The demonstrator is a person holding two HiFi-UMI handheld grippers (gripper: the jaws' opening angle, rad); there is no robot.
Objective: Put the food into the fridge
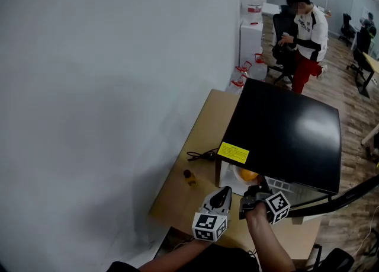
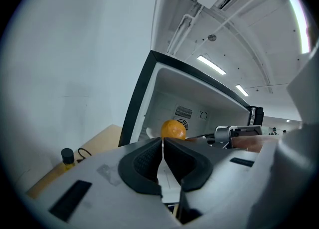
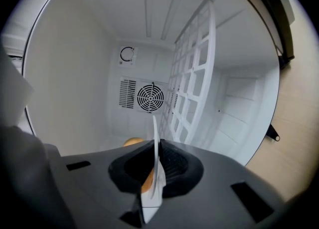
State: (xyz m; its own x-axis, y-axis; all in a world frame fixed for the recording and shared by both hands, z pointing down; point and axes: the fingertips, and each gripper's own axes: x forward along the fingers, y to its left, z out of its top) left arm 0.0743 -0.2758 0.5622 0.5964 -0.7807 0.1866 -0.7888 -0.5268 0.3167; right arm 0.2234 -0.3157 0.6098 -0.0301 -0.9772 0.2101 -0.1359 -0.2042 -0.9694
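**Item:** round orange fruit [image 1: 249, 175], lying on a thin white plate [image 3: 154, 128] just inside the open black-cased, white-lined small fridge [image 1: 290, 131], which stands on the pale wooden desk [image 1: 195, 146].

**Handling:** probably light and firm-skinned, apt to roll. Best moved by the plate, kept level.

**Right hand-held gripper** [image 3: 155, 149]: jaws nipped on what appears to be the plate's rim.

**Left hand-held gripper** [image 2: 163, 145]: jaws together, holding nothing.

The grey left gripper [image 1: 223, 194] and right gripper [image 1: 251, 195] have black textured pads [image 2: 144, 165] and, at the end away from the fridge [image 1: 284, 128], white black-marked cubes [image 1: 209, 226].
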